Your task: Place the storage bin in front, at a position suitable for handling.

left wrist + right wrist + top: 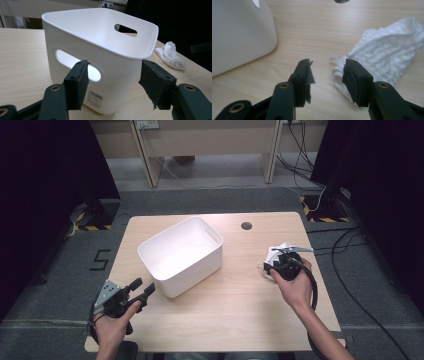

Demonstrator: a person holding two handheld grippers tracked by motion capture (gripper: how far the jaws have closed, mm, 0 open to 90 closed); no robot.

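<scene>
**Two open tools, a bin and a cloth**

A white bin (pixel 181 255) stands upright on the middle of the wooden surface (pixel 235 310), turned at an angle to its edges. It has a slot handle in each end wall and, seen from above, looks bare inside. In the left tool view a small label shows low on its near wall.

The left tool (pixel 142 287) is held low at the near left corner of the surface, just beside the bin's near corner. Its jaws stand apart with nothing between them; in its own view (pixel 113 85) the bin's corner rises right behind the two black pads, but I cannot tell whether either pad touches the wall.

The right tool (pixel 272 266) is at the right side of the surface, well apart from the bin, and sits over a crumpled white cloth (pixel 281 248). Its jaws are also spread wide. In its own view (pixel 327 75) the cloth (pixel 384 57) lies on the wood just beyond and beside the right-hand pad, with its frayed corner reaching into the gap between the pads. The pads are not pressing on it, and bare wood shows by the left-hand pad.

A small round dark hole (pixel 246 225) is set in the surface on the far side, between bin and cloth. A cable trails from the right tool off the near right edge.
</scene>
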